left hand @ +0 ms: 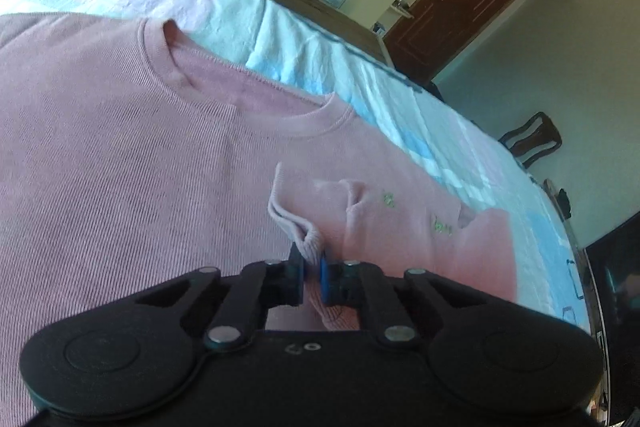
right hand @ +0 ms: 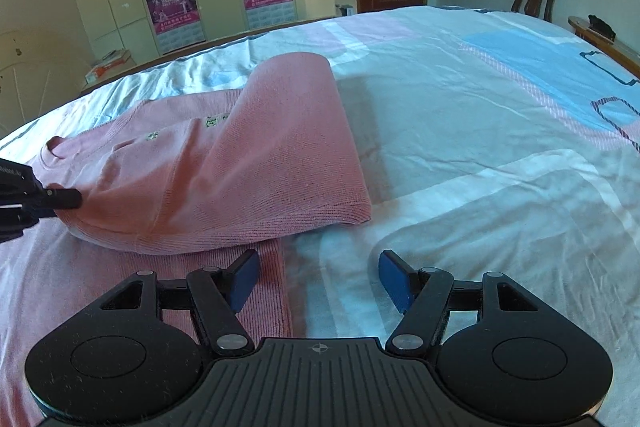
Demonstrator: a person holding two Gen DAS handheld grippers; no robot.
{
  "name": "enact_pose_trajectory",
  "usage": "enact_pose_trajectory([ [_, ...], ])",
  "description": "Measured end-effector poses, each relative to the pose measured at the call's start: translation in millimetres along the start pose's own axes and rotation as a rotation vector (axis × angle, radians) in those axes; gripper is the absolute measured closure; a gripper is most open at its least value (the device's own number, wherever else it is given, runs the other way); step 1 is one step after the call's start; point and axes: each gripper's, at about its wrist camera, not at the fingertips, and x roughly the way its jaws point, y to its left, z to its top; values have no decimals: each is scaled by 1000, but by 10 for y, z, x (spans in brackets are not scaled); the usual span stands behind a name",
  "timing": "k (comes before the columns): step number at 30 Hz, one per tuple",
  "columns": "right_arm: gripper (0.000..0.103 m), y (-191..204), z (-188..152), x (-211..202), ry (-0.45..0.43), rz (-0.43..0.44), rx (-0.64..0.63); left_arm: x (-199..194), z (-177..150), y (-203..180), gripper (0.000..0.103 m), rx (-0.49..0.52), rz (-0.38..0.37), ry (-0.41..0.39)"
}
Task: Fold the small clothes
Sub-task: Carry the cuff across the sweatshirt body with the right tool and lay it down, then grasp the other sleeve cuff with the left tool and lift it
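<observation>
Pink sweater [right hand: 248, 163] lies on the bed [right hand: 480, 107], one side folded over its body. Left gripper [left hand: 311, 265] is clamped on a ribbed cuff [left hand: 310, 239], mid-fold. Right gripper [right hand: 316, 279] hovers at the hem, jaws apart, empty. Next, probably: lay the cuff flat, let go, then fold the hem.

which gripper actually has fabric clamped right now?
The left gripper: its jaws are shut on a ribbed edge of the pink sweater. The right gripper is open, pads apart above the sweater's edge and the bedsheet, gripping nothing.
</observation>
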Motion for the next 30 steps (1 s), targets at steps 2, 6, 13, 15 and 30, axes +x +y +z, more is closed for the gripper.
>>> enact_pose_trajectory([
  [2, 37, 22, 3, 29, -2, -2, -2, -176, 127, -99, 97, 4, -57, -47],
  [6, 37, 107, 79, 128, -12, 2, -22, -507, 406, -327, 97, 46, -126, -146],
  [13, 43, 211, 227, 274, -46, 25, -13, -972, 519, -168, 97, 79, -64, -296],
  [15, 89, 212, 242, 286, -40, 41, -14, -1067, 425, 35, 97, 65, -5, -303],
  [30, 35, 133, 126, 42, -3, 29, -75, -862, -77, 778, 61, 3, 297, -130],
])
